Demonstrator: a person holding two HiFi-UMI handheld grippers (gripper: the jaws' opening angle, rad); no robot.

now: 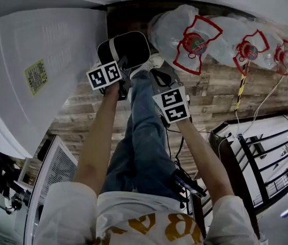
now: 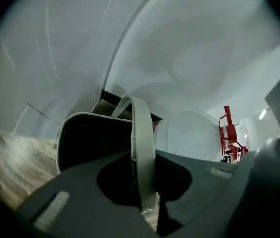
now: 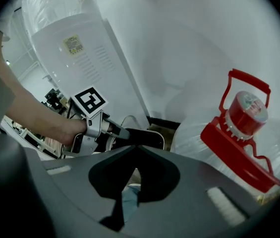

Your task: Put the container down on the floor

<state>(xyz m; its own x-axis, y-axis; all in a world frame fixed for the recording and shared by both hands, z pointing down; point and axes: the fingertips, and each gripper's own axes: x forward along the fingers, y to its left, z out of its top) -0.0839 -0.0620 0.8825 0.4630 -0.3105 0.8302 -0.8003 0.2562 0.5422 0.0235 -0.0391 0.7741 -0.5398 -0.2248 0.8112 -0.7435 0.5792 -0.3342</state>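
Right gripper (image 3: pixel 137 148) is pinched shut on nothing, just alongside. Left gripper (image 2: pixel 142 155) is clamped on the white handle (image 2: pixel 140 128), so the black container (image 1: pixel 126 47) hangs straight below it, over the wood floor (image 1: pixel 215 101) beside the water jugs (image 1: pixel 184 34). I'd guess a straight drop does it.

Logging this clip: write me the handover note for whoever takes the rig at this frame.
Left gripper: shut on the white handle of the black container, held low beside the water jugs.
Right gripper: shut, nothing in it, held next to the left one.
Done: the container is down near the wood floor; I can't tell whether it touches.
Left: rest it on the floor, open the left jaws, pull back.
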